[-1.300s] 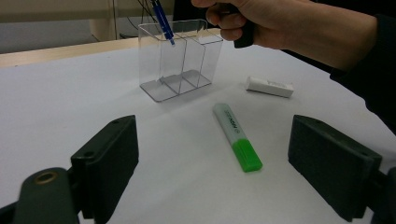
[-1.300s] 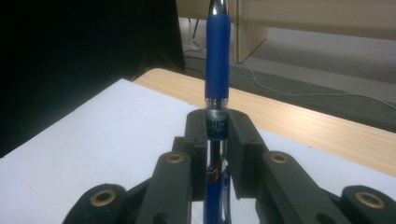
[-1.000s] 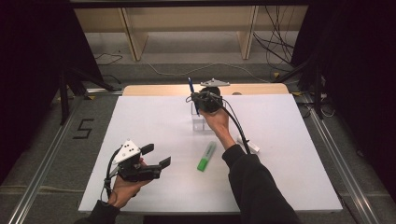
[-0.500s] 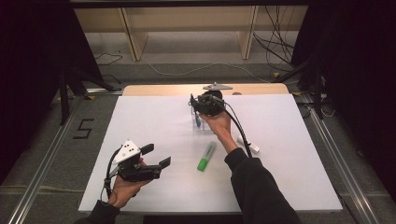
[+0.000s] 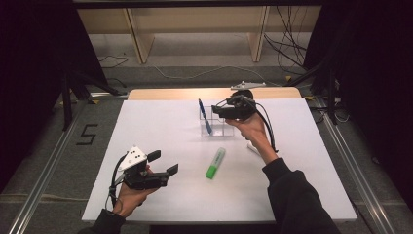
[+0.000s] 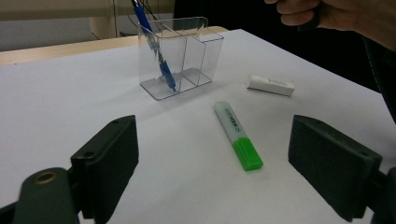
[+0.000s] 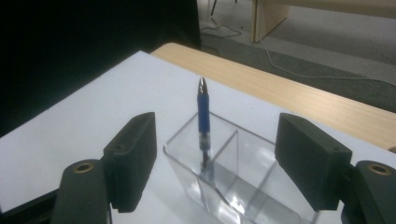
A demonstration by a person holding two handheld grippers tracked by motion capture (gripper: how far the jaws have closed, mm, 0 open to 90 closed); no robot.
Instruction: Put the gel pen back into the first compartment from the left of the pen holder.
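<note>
A blue pen (image 5: 204,116) leans in the left compartment of a clear plastic holder (image 5: 221,127) at the back middle of the white table. My right gripper (image 5: 219,111) hovers just right of the holder's top. Its jaws have just been opening and stand wide with nothing between them. In the right gripper view the pen (image 7: 203,112) stands free in the holder (image 7: 252,186), beyond the right gripper (image 7: 215,163). A green highlighter (image 5: 215,163) lies in front of the holder. My left gripper (image 5: 163,163) rests open at the front left, facing the highlighter (image 6: 236,133).
A white eraser (image 5: 253,146) lies right of the highlighter, under the right forearm. A wooden strip (image 5: 170,93) runs along the table's far edge, with shelving and cables on the floor behind. Metal rails flank the table.
The right gripper lowered the blue pen into the holder, opened and let it go, then moved right and slightly up. The left gripper has stayed still.
</note>
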